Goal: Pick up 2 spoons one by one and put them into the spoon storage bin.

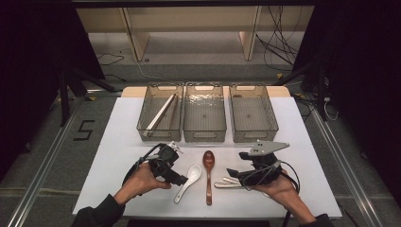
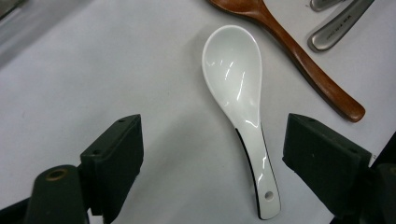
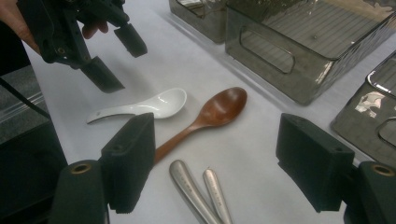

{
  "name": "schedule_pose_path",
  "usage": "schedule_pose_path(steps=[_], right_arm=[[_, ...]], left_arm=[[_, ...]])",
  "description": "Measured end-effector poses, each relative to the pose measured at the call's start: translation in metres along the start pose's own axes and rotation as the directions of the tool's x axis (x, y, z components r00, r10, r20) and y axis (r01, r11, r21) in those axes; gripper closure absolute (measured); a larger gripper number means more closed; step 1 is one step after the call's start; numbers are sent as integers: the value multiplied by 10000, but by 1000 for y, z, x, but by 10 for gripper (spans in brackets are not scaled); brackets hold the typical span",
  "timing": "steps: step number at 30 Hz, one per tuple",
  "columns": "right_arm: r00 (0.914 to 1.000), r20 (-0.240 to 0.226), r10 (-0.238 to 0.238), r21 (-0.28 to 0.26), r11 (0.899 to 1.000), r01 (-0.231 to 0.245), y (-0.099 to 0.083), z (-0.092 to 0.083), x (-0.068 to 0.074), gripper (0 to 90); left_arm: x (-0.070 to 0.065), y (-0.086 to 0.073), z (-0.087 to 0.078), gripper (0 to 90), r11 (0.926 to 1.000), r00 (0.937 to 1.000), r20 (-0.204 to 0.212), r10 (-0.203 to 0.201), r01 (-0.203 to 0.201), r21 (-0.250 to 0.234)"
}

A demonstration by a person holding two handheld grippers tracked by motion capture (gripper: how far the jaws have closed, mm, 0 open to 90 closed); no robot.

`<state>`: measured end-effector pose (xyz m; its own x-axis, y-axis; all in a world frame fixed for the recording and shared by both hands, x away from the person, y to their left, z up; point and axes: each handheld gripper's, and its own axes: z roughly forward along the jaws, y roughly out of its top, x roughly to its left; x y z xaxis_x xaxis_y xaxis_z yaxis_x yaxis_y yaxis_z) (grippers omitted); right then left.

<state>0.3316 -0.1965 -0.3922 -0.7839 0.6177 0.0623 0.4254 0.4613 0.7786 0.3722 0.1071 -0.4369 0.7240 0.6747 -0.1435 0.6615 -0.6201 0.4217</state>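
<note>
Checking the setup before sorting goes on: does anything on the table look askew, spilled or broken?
Nothing looks spilled or broken. The one uneven thing is the chopsticks, lying slantwise in the left bin. The white spoon, wooden spoon and two metal handles lie flat on the table.

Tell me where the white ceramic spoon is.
In the high view, the white ceramic spoon lies on the table's near edge, between the left gripper and the wooden spoon.

White ceramic spoon (image 2: 238, 88), glossy; reddish-brown wooden spoon (image 3: 205, 116); two silver metal handles (image 3: 198, 193); black grippers, left (image 1: 182, 180), right (image 1: 229, 171); smoky translucent grey bins (image 1: 204, 113); pale wooden chopsticks (image 1: 161, 113); white table (image 1: 118, 142)
</note>
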Motion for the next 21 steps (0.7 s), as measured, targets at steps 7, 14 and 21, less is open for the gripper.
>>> schedule_pose_path(steps=[7, 14, 21], right_arm=[[10000, 25, 31, 7, 10000, -31, -1, -1, -1, 293], [10000, 33, -73, 36, 10000, 72, 1, 0, 3, 293], [9999, 35, -119, 82, 9999, 119, 1, 2, 4, 293]], left_arm=[[-6, -3, 10, 252, 9989, 9994, 299, 154, -167, 438], [-12, -6, 17, 353, 9963, 9975, 610, 344, -390, 771], [-18, -7, 26, 496, 9888, 9934, 771, 846, -932, 1162]])
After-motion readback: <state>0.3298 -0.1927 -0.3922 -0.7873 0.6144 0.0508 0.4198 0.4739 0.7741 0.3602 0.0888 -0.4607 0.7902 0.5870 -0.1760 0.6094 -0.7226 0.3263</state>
